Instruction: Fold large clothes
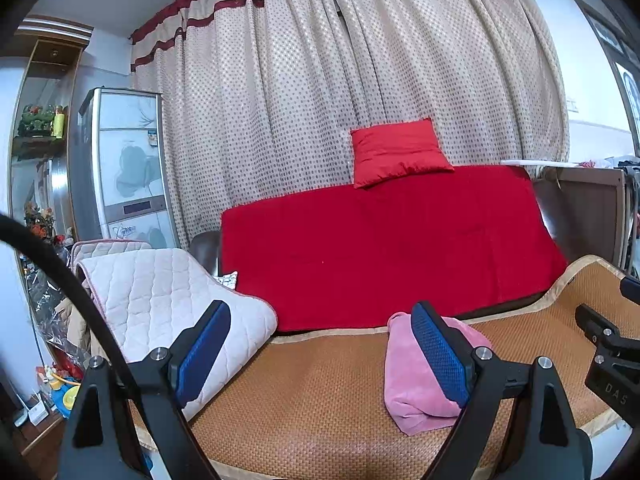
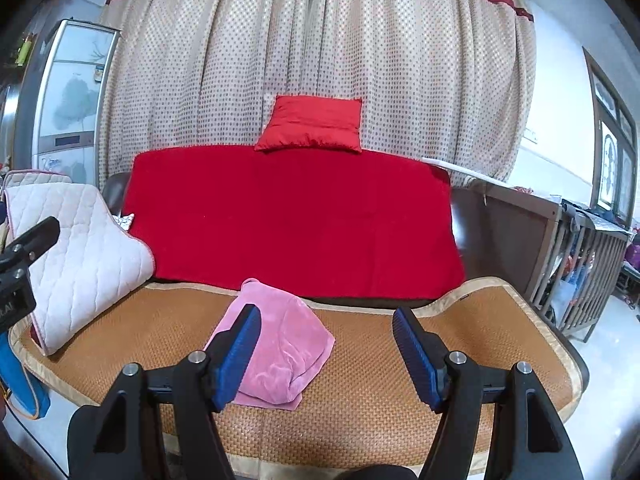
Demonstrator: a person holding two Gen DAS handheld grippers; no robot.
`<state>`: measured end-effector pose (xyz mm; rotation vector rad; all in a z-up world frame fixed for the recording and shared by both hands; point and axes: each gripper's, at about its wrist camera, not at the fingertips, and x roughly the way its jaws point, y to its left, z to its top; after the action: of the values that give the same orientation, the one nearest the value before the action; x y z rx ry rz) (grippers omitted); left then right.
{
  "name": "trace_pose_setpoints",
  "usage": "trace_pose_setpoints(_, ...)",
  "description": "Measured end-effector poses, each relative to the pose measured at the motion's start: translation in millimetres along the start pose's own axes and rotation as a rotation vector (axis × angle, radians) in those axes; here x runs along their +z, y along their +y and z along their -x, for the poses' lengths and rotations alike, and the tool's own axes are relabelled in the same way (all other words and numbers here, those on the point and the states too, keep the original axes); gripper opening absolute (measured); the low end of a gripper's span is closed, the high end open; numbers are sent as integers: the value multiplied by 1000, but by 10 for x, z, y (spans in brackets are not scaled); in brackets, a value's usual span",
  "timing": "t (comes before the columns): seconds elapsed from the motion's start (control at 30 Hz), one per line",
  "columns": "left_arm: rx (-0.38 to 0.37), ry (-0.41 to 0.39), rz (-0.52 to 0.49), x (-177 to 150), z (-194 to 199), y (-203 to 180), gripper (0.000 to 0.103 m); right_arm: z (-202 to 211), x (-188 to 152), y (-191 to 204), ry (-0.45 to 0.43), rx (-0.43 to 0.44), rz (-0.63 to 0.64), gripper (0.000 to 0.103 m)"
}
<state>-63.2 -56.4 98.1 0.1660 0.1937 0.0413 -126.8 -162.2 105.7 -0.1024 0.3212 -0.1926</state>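
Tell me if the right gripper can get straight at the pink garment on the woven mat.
Probably yes. The right gripper is open and empty, and the folded pink garment lies just ahead on the woven mat, slightly toward its left finger, with nothing lying over it.

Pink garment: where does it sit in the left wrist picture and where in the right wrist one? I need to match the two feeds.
Left wrist: the pink garment lies right of centre, low, on the woven mat, partly behind the right-hand fingertip.
Right wrist: the pink garment lies left of centre, low, partly behind the left-hand fingertip.
Shared landmark: the red cushion against the curtain.
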Motion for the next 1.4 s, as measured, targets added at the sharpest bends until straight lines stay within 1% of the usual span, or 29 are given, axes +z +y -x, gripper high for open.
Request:
trace_pose_setpoints(0.27,-1,-23,2,15,103,5,92,156,47,10,-38,-8,-1,74)
trace_pose_setpoints(0.6,2,-42,-1,25,179,-6,92,254,65,17,-57,-5,-6,74)
trace_pose_setpoints(1.4,1,-47,4,12,229,-5,92,269,69,13,-60,-7,-1,74)
